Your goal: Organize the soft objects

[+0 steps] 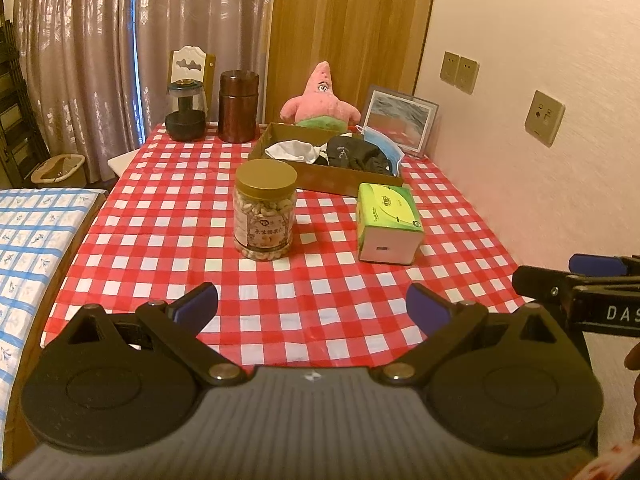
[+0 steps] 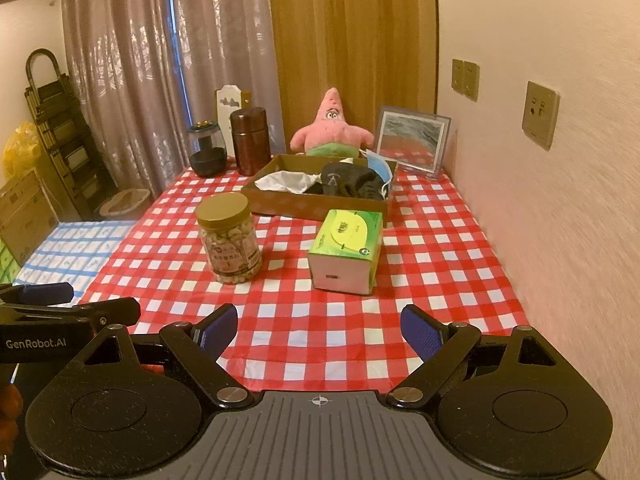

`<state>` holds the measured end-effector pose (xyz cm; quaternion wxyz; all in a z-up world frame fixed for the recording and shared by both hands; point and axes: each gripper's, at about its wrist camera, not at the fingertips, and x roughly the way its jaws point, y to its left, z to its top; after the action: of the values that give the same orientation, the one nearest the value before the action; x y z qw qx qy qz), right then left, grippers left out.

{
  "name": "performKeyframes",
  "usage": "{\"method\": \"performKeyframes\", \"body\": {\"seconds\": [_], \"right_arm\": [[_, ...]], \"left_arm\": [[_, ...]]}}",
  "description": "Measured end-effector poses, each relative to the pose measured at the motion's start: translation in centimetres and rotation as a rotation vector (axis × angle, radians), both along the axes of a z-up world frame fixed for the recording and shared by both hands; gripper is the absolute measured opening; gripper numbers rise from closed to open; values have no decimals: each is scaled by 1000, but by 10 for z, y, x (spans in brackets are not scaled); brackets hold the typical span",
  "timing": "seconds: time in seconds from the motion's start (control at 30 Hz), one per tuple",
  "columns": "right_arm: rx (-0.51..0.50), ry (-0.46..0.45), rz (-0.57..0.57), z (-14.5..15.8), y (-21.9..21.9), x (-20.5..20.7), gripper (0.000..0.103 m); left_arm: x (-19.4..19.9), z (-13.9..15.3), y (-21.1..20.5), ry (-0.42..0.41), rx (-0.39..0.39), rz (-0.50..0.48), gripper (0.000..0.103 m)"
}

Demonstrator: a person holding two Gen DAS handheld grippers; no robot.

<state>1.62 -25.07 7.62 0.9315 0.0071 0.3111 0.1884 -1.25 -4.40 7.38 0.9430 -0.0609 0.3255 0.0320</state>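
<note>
A brown cardboard box (image 1: 344, 181) (image 2: 280, 205) stands at the far middle of the red checked table. In it lie a white cloth (image 1: 291, 149) (image 2: 286, 181), black fabric (image 1: 354, 153) (image 2: 347, 183) and a blue face mask (image 1: 387, 145) (image 2: 380, 166) draped over its right rim. A pink starfish plush (image 1: 318, 98) (image 2: 332, 128) sits behind the box. My left gripper (image 1: 312, 306) is open and empty over the near table edge. My right gripper (image 2: 320, 330) is open and empty too, beside it; its side shows in the left wrist view (image 1: 576, 280).
A jar of nuts with a gold lid (image 1: 265, 209) (image 2: 229, 237) and a green tissue pack (image 1: 389, 222) (image 2: 346, 255) stand mid-table. A brown canister (image 1: 239, 106) (image 2: 251, 141), a dark glass jar (image 1: 186, 110) (image 2: 206, 148) and a picture frame (image 1: 398, 120) (image 2: 412, 138) stand at the back. A wall runs along the right; a blue checked surface (image 1: 36, 240) lies left.
</note>
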Motion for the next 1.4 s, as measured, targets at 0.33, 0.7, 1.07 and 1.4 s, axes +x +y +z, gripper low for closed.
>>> {"method": "performKeyframes", "body": {"seconds": [0.33,0.7,1.07,1.4], "right_arm": [[-1,-2,-2,0,-1,0,88],[-2,-3,-4,0,0,1,88],[-2,-3,-6,0,-1,2,88],[-2,-5,-5,0,-1,2,88]], "left_arm": [[0,-2,-1,-1,-1,2,100],[0,-3,-1,-2,-4,3,100],[0,-3,-1,-3,-5,3,100],[1,-3,-1,-3,-5,3,100]]}}
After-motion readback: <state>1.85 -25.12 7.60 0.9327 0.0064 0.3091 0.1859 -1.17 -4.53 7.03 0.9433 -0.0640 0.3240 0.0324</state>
